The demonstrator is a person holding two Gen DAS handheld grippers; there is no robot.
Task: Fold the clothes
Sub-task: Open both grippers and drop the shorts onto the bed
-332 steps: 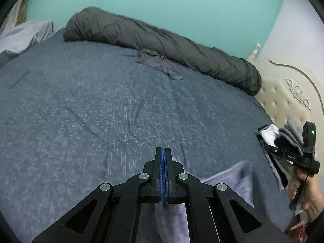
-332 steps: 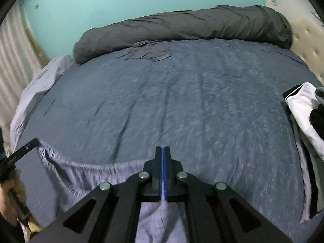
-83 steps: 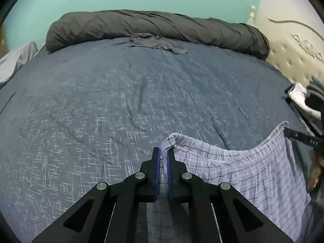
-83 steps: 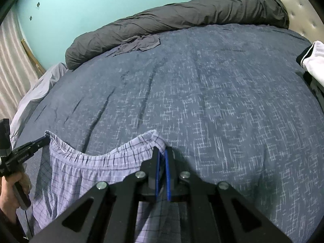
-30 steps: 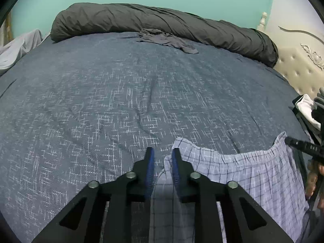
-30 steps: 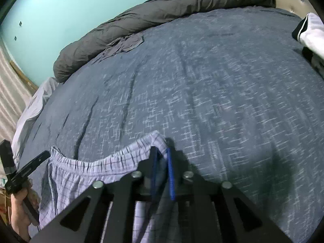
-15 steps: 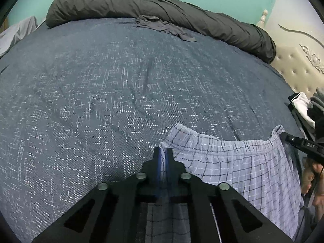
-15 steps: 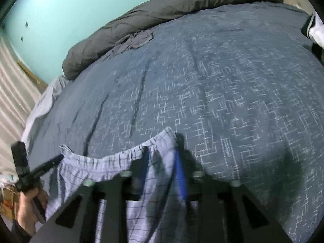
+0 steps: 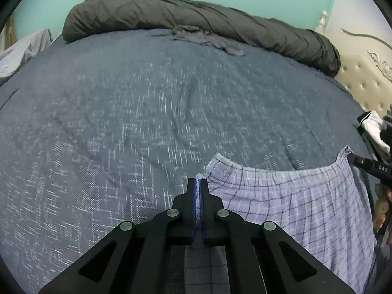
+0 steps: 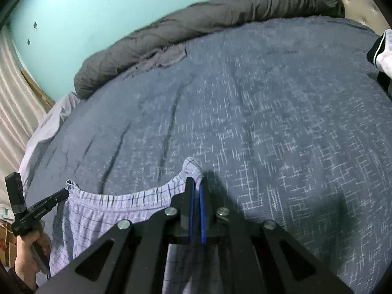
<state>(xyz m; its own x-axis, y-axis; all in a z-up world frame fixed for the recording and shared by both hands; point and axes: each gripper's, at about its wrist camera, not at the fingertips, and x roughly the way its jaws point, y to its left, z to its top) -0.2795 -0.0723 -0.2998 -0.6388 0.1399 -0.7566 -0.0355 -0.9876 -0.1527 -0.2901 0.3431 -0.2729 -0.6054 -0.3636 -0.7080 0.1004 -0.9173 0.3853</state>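
Left wrist view: my left gripper (image 9: 197, 183) is clamped on one waistband corner of the checked shorts (image 9: 289, 201) over the blue bedspread (image 9: 147, 112); the fabric below is hidden by the gripper body. My right gripper (image 9: 367, 165) is cut off at the frame edge.

Right wrist view: my right gripper (image 10: 196, 186), jaws nearly together, pinches the other corner; the bedspread is motion-blurred.

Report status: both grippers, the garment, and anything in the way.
Left gripper shut on plaid shorts waistband. Right gripper shut on the other waistband end. Shorts stretched between them above the bed. Nothing in the way.
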